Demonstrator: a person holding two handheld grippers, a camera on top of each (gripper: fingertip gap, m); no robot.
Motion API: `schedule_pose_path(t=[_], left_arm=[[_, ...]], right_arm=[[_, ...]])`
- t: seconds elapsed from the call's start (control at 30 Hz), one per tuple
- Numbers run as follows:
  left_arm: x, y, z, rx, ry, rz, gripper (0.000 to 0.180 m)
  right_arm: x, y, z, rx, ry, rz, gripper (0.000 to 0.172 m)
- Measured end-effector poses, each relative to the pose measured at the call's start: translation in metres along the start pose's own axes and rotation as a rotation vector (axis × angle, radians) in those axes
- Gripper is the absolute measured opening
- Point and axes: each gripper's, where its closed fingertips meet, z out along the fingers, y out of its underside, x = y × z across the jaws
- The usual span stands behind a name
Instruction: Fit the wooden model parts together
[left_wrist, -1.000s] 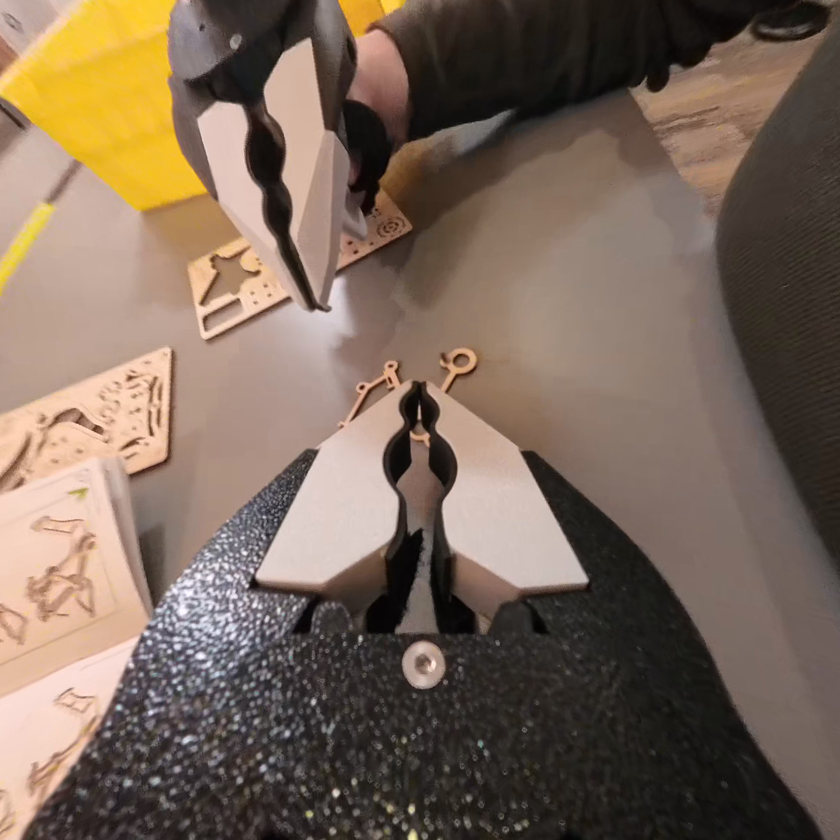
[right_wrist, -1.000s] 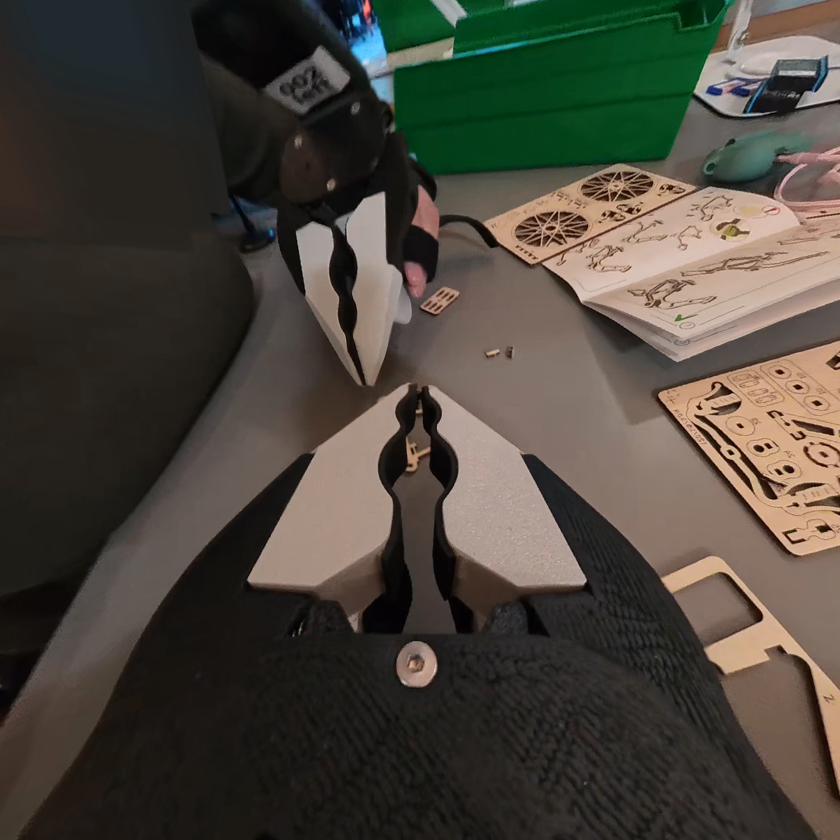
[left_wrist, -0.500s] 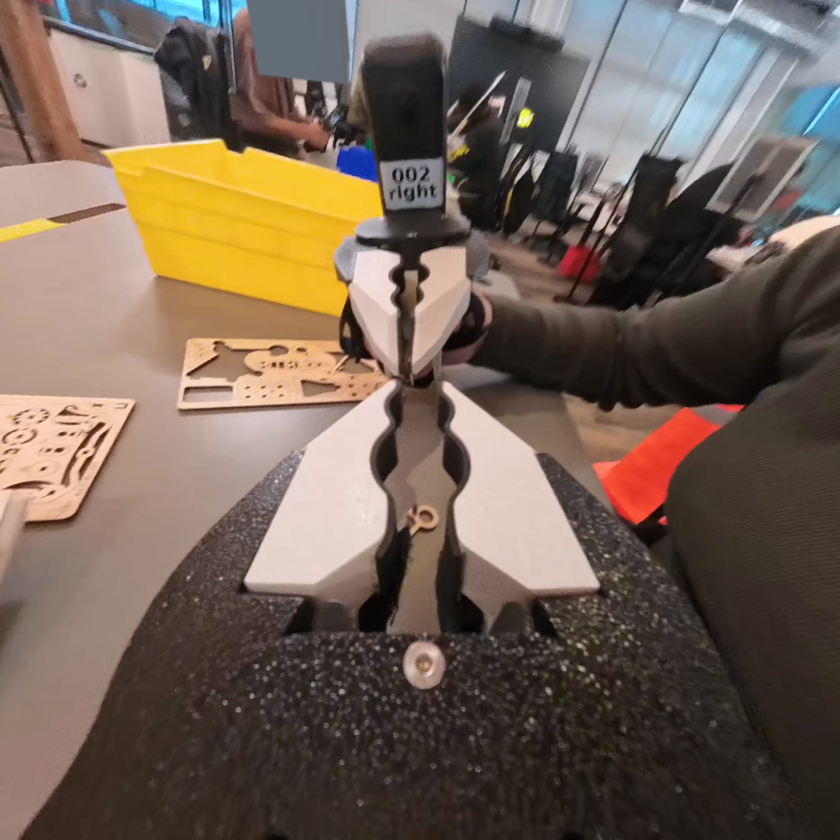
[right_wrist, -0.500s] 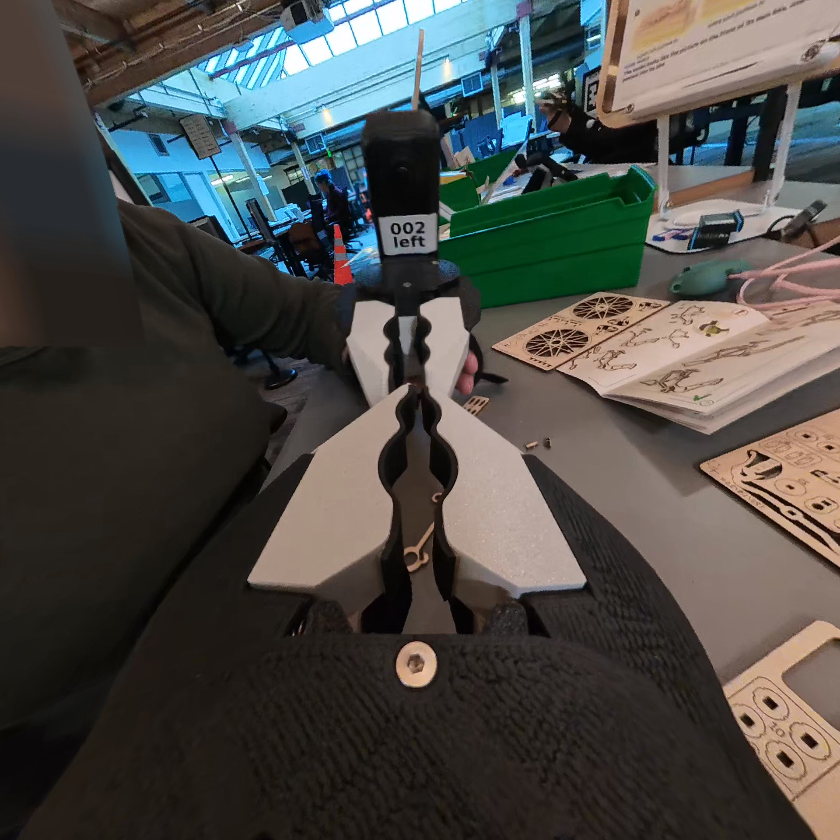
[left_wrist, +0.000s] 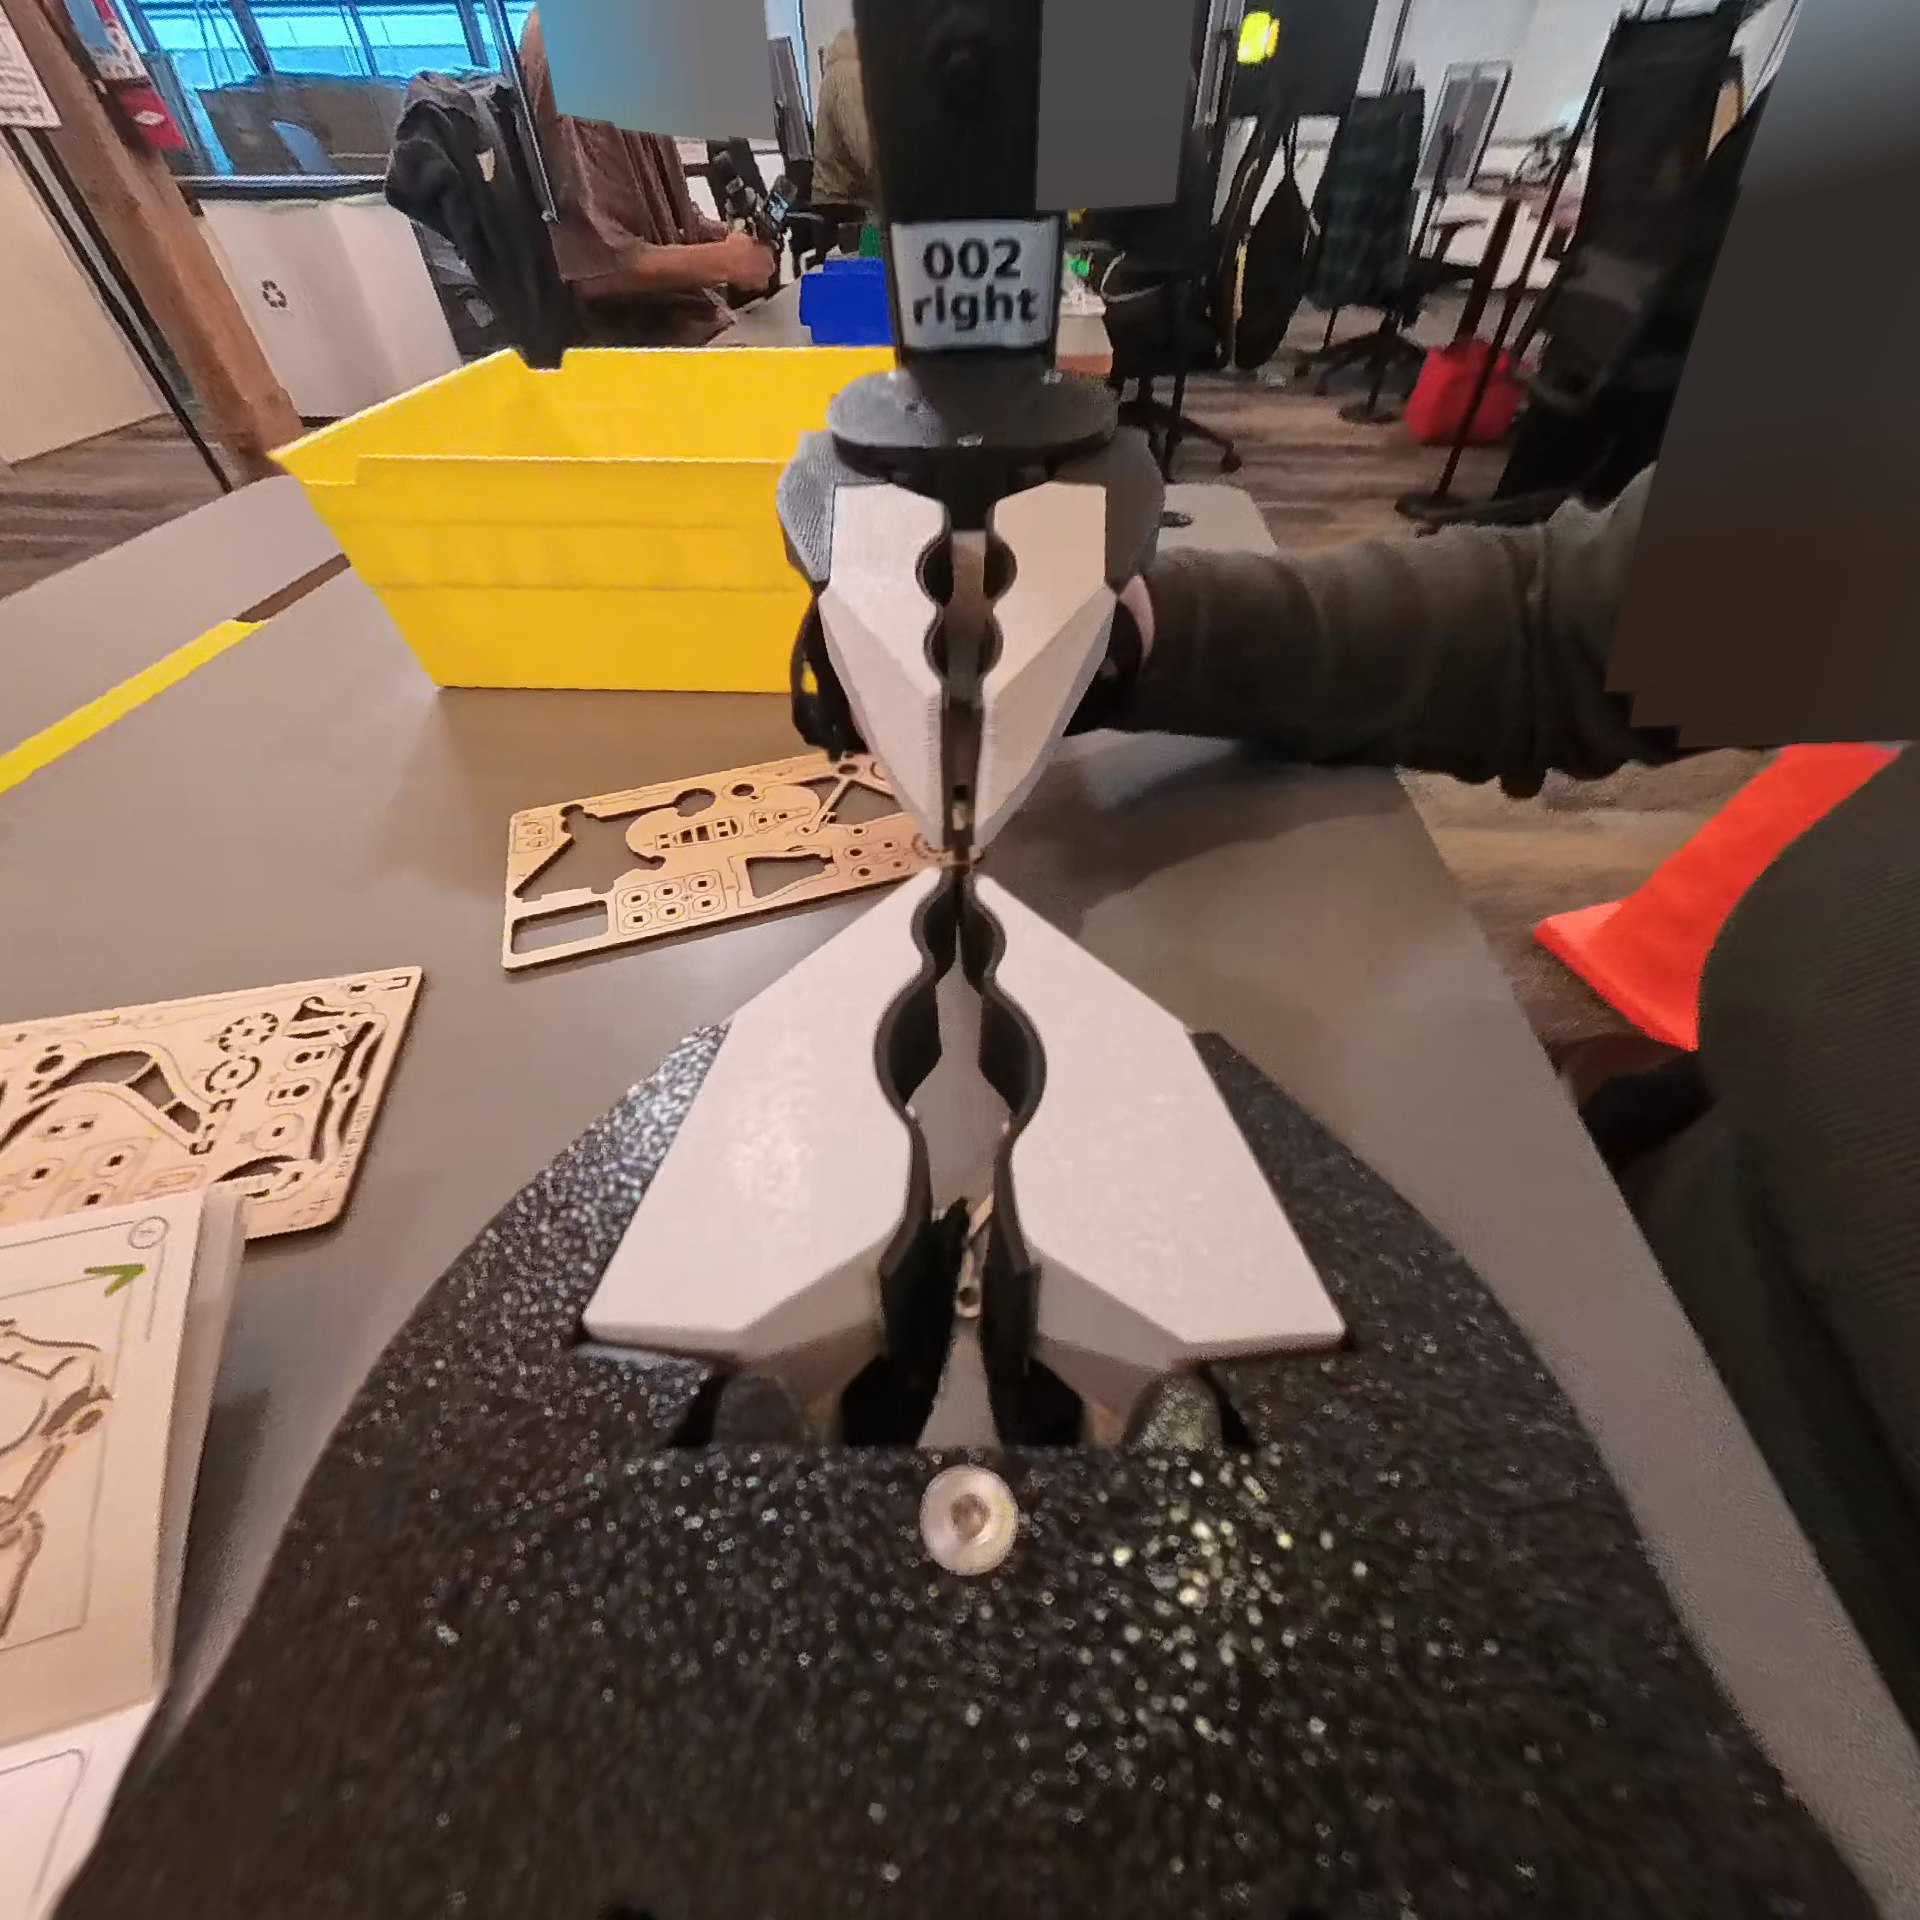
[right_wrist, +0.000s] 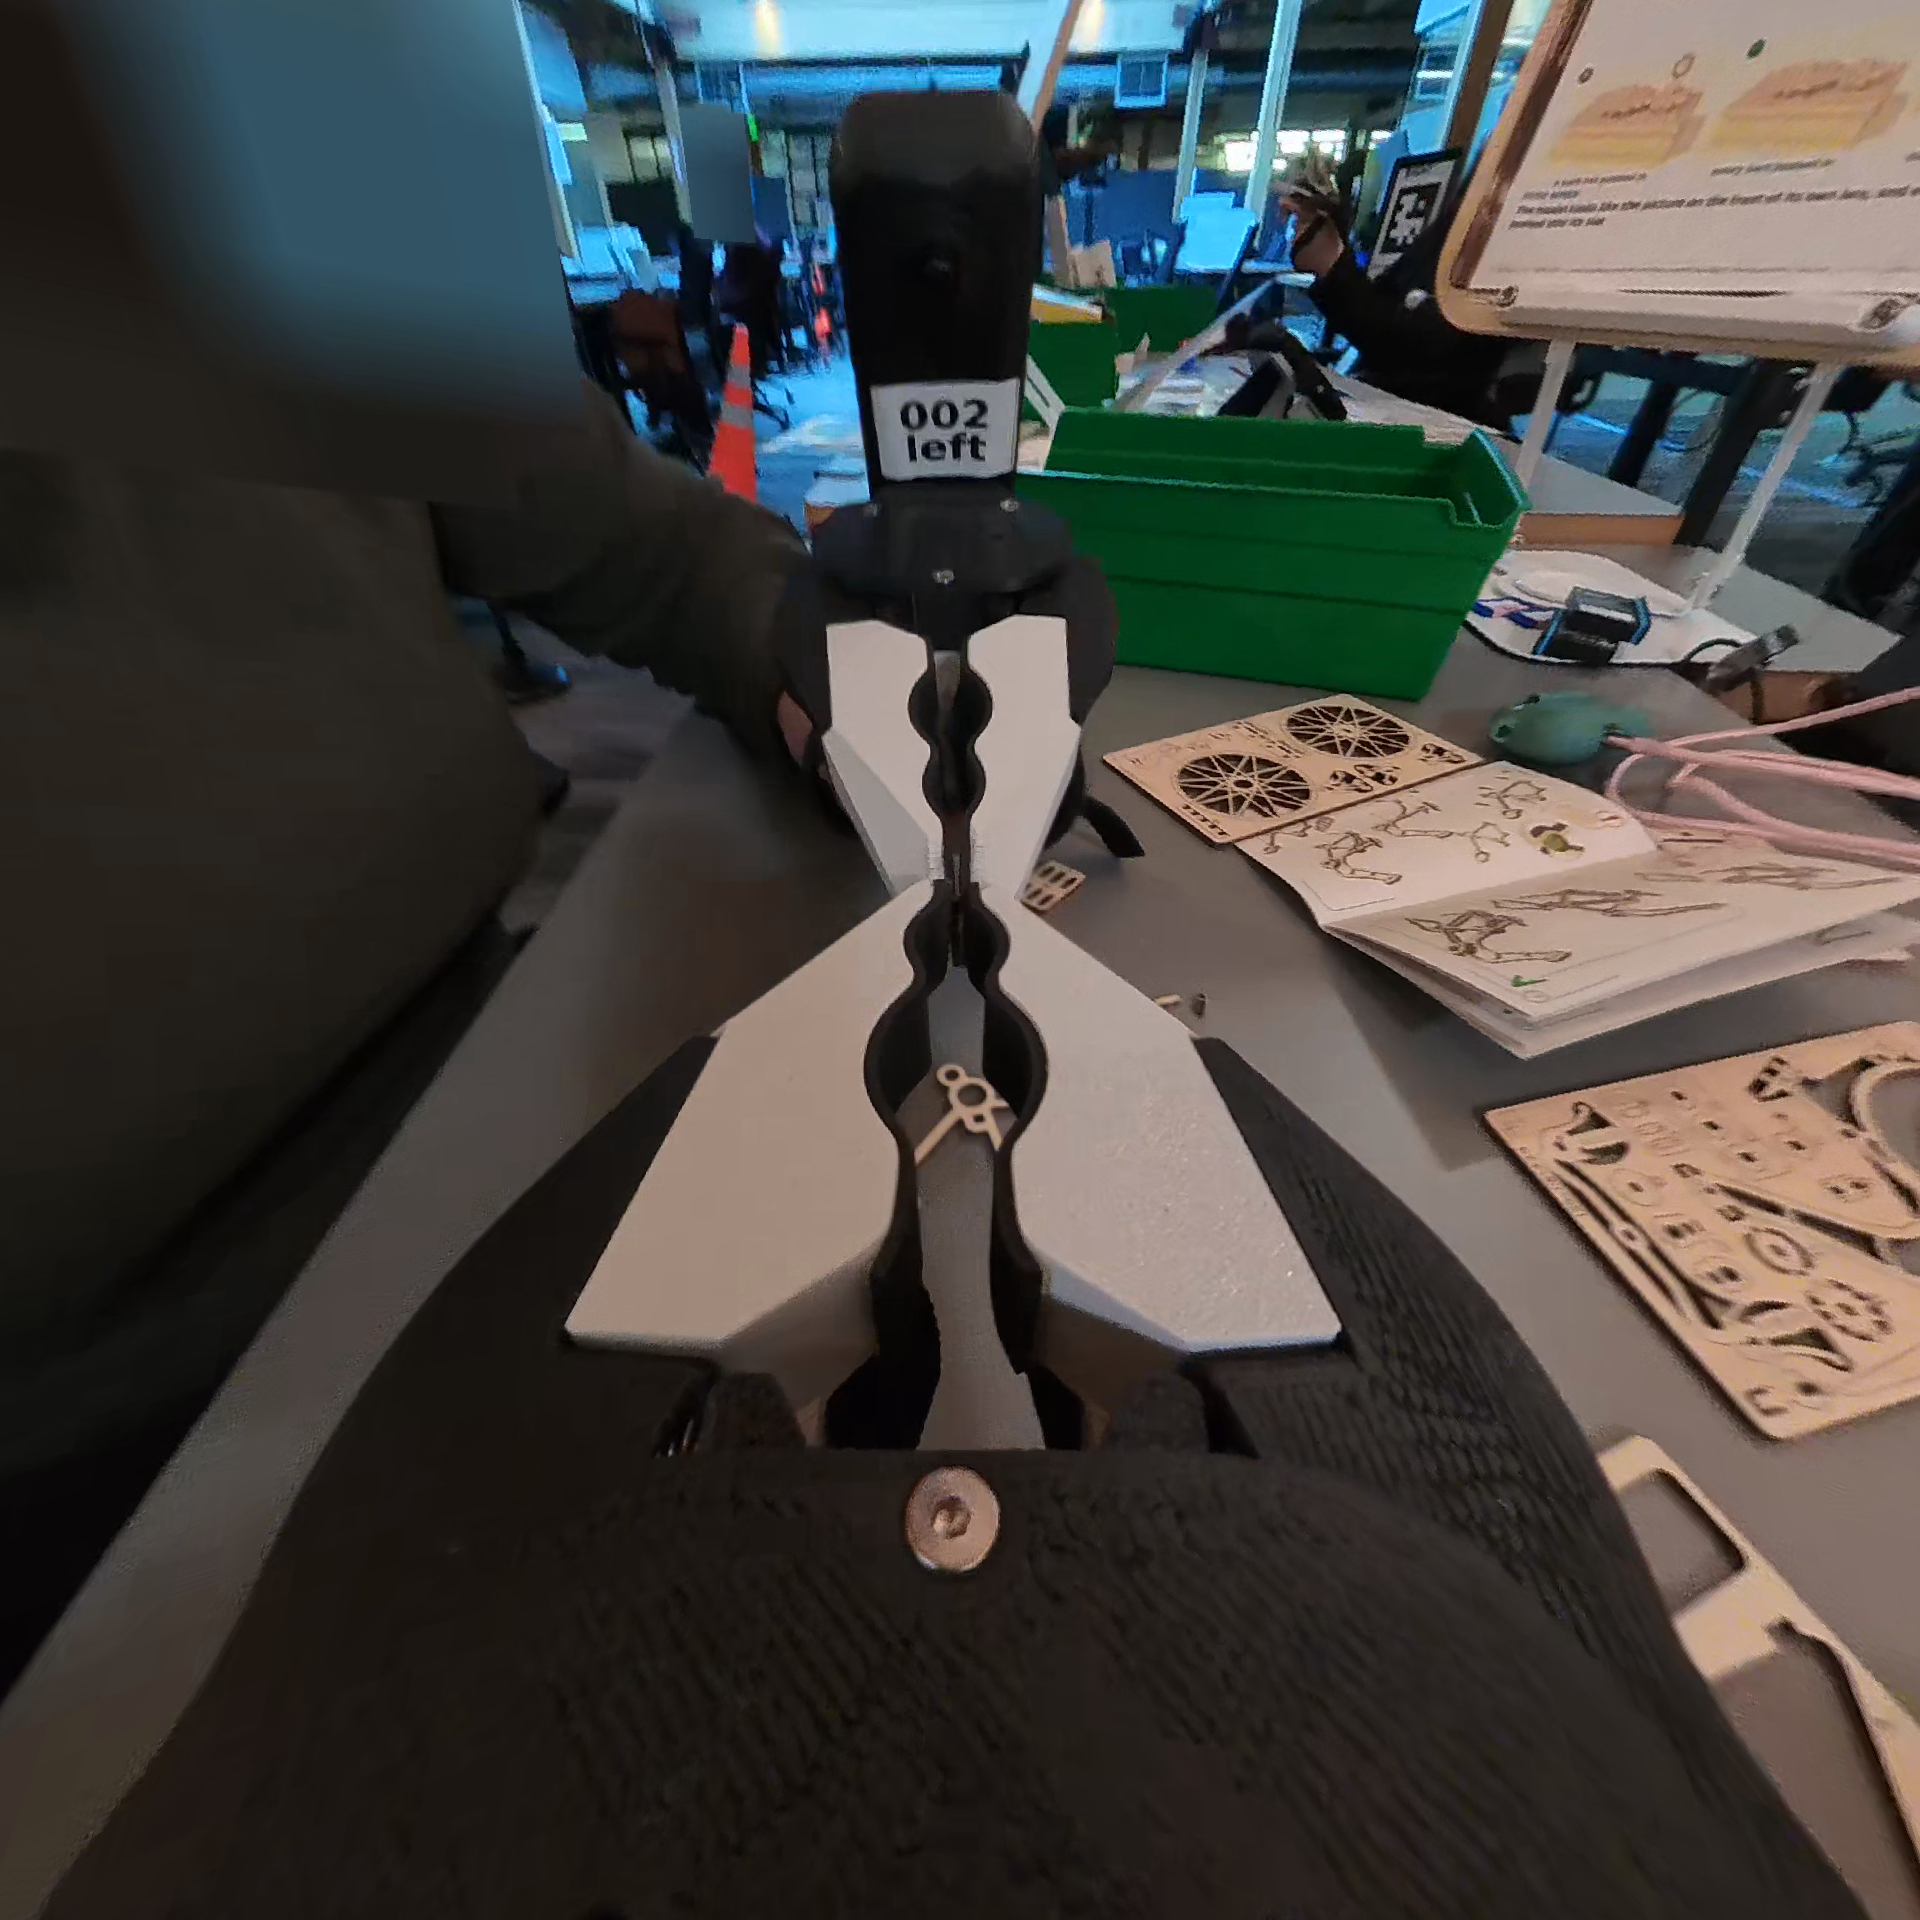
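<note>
Wooden sheets (left_wrist: 707, 862), booklet (right_wrist: 1558, 894), bins (left_wrist: 582, 540) probably crowd closed grippers (left_wrist: 961, 868).

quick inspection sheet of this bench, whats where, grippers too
surface: grey table, no spills seen
job's things: cut wooden sheets, wheel sheet, open instruction booklet, small loose wooden part lying on the table
clutter: yellow bin, green bin, teal object, tiny bits
grippers: left gripper and right gripper both shut, tip to tip above the table; whether either pinches a part cannot be told
cables: pink cords at the far edge
surroundings: orange cone, sign board, people and chairs behind
</note>
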Motion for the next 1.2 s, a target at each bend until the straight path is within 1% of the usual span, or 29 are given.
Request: schedule_pose_path(t=[0.17, 0.33, 0.37, 0.4, 0.43, 0.5, 0.63, 0.77, 0.83, 0.87, 1.0, 1.2], left_arm=[[0.001, 0.008, 0.002, -0.051, -0.015, 0.067, 0.0], [0.003, 0.005, 0.001, -0.019, 0.017, 0.008, 0.0], [0.004, 0.004, 0.001, -0.016, 0.033, -0.008, 0.004], [0.005, 0.004, 0.002, -0.015, 0.038, -0.029, 0.012], [0.006, 0.004, 0.002, -0.016, 0.053, -0.043, 0.011], [0.007, 0.003, 0.003, -0.005, 0.058, -0.051, 0.0], [0.005, 0.001, 0.003, 0.012, 0.038, -0.012, 0.0], [0.004, 0.005, 0.003, -0.028, 0.01, 0.066, 0.0], [0.004, 0.008, 0.003, -0.05, 0.002, 0.085, 0.0], [0.004, 0.009, 0.003, -0.059, 0.002, 0.091, 0.0], [0.005, 0.013, 0.004, -0.077, 0.011, 0.085, 0.0], [-0.01, 0.022, 0.001, -0.103, -0.039, 0.068, 0.0]], right_arm=[[-0.002, 0.009, 0.001, -0.082, 0.026, -0.098, 0.0], [-0.003, 0.007, 0.0, -0.065, 0.026, -0.118, 0.0], [-0.003, 0.006, 0.0, -0.056, 0.022, -0.116, 0.0], [-0.003, 0.006, 0.0, -0.049, 0.022, -0.117, 0.0], [-0.004, 0.006, 0.0, -0.045, 0.02, -0.117, 0.0], [-0.006, 0.004, 0.001, -0.033, 0.008, -0.113, 0.0], [-0.006, 0.001, 0.001, -0.016, 0.011, -0.116, 0.0], [-0.007, 0.005, 0.0, -0.045, 0.001, -0.123, 0.001], [-0.005, 0.01, -0.001, -0.088, 0.007, -0.129, 0.008], [-0.004, 0.012, -0.002, -0.104, 0.016, -0.14, 0.009], [-0.006, 0.015, -0.002, -0.131, 0.022, -0.175, 0.003], [0.007, 0.026, -0.008, -0.205, 0.08, -0.168, 0.012]])
